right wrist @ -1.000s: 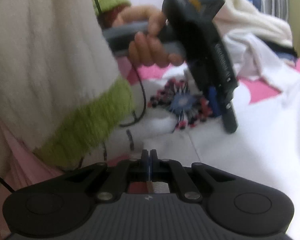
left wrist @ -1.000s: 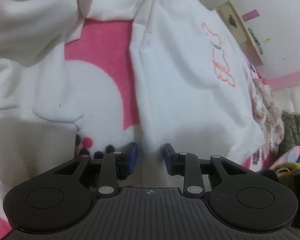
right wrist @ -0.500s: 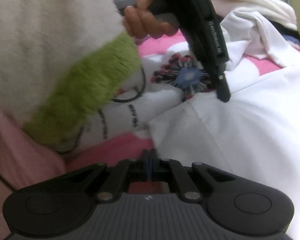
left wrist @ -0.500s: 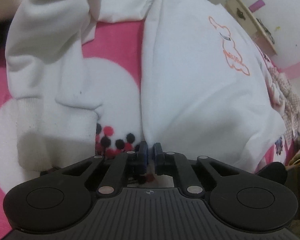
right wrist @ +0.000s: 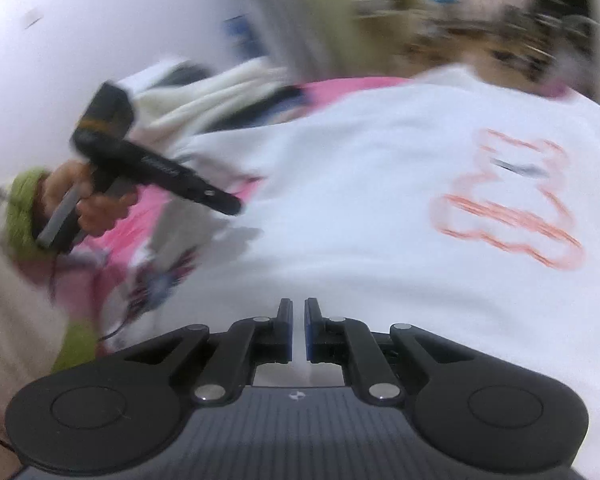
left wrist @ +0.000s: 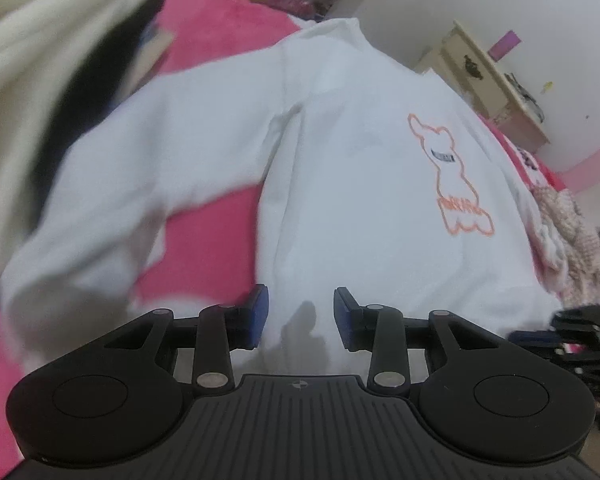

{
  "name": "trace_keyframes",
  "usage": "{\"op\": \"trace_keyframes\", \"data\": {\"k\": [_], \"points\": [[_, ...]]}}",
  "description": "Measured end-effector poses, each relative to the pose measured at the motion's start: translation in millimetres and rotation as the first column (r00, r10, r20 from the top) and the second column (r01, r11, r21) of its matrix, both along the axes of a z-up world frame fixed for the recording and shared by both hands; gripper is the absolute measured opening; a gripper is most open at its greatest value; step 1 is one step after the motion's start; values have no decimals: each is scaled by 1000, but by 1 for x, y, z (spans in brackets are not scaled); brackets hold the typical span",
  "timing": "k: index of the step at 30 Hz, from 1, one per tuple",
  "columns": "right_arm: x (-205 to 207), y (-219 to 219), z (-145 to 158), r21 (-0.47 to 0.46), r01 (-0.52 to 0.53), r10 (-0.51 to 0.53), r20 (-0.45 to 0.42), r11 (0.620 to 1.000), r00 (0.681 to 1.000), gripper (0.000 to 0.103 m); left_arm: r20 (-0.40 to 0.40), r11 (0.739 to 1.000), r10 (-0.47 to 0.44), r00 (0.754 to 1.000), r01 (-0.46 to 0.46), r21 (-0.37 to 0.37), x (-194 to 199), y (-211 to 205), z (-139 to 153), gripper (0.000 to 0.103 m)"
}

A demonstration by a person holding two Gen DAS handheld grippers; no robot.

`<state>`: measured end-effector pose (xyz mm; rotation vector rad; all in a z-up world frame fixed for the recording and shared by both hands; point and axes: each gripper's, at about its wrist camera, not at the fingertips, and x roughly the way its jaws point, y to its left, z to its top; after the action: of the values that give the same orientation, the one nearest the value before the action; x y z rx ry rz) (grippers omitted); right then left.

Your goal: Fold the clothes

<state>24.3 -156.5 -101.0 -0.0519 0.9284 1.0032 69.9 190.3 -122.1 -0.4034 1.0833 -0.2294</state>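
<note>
While the white sweatshirt point(left wrist: 360, 200) lies spread front-up on the pink blanket point(left wrist: 220, 28), the left gripper point(left wrist: 300, 312) hovers agape over its hem and the right gripper point(right wrist: 299, 330) is nearly closed, holding nothing; grip seams squarely, since the sleeve point(left wrist: 112, 184) splays left toward piled clothes point(left wrist: 40, 40)
</note>
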Motion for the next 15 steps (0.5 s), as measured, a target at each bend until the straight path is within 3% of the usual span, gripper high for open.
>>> {"op": "trace_keyframes", "data": {"k": [2, 4, 6, 9, 10, 13, 15], "points": [[5, -29, 3, -29, 122, -121, 14, 992, 993, 8, 13, 1000, -13, 1000, 12, 7, 5, -8, 1, 35], [11, -75, 11, -57, 302, -300, 45, 952, 953, 9, 42, 999, -35, 998, 34, 25, -1, -17, 7, 36], [13, -121, 17, -77, 506, -503, 58, 859, 862, 15, 66, 997, -70, 995, 67, 47, -9, -29, 13, 36], [1, -186, 22, -98, 695, -697, 14, 713, 717, 17, 96, 987, -141, 985, 133, 84, -22, -50, 21, 36], [-4, -203, 21, -102, 739, -744, -13, 666, 669, 22, 101, 979, -188, 977, 178, 102, -26, -59, 23, 37], [-26, -231, 3, -98, 809, -811, -163, 580, 562, 36, 83, 945, -311, 947, 299, 130, -36, -89, 23, 38], [-35, -248, -11, -86, 844, -829, -263, 530, 494, 39, 42, 924, -366, 929, 358, 137, -38, -106, 17, 38]]}}
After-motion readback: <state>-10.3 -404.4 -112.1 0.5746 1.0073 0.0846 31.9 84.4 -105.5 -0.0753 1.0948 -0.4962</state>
